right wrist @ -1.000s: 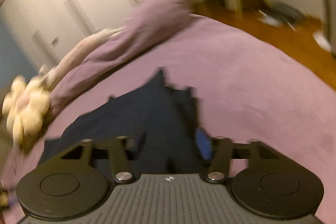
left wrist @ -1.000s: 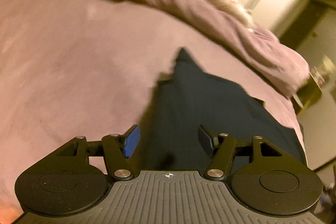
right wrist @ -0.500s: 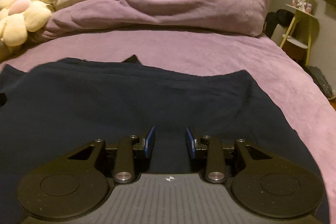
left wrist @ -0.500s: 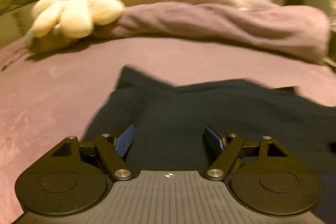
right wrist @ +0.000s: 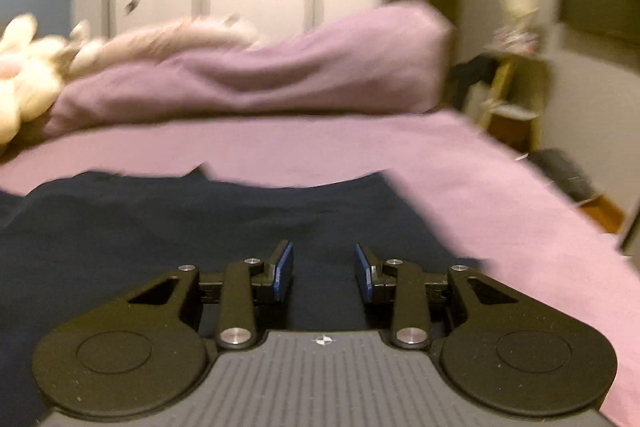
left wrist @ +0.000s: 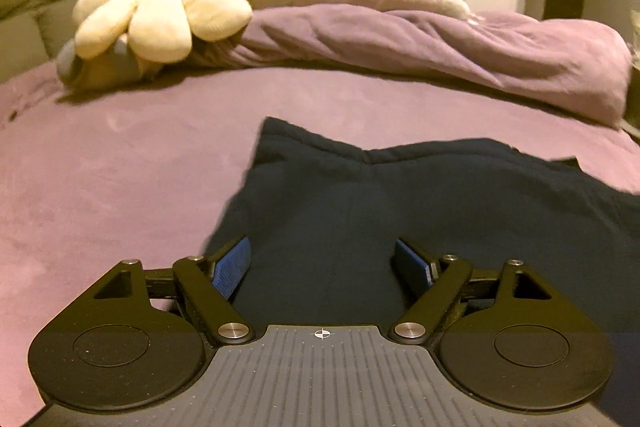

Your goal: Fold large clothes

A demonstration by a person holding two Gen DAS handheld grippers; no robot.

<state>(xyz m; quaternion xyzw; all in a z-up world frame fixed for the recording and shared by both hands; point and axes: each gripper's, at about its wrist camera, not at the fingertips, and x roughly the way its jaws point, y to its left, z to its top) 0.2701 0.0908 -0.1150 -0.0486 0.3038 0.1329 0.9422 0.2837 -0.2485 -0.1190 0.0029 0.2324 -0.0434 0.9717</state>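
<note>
The dark cloth [left wrist: 420,211] lies flat on the purple bed [left wrist: 120,167], and it is long from side to side. The left claw [left wrist: 323,263] is at the cloth's left end. Its jaws have just been opening and now stand wide apart, with the cloth under them but nothing pinched between the blue pads [left wrist: 232,265]. The cloth's left edge runs just beside the left pad, so this claw is nearest to that end. The right claw [right wrist: 324,273] is over the other end of the cloth [right wrist: 200,219], and the right edge lies a bit off to its right. Its jaws are partly open, closer together than the left ones, and hold nothing. Each claw has its own end to grab, so I think the next move is to pinch the near edge and bring it over toward the far edge by the purple blanket [right wrist: 280,67].
</note>
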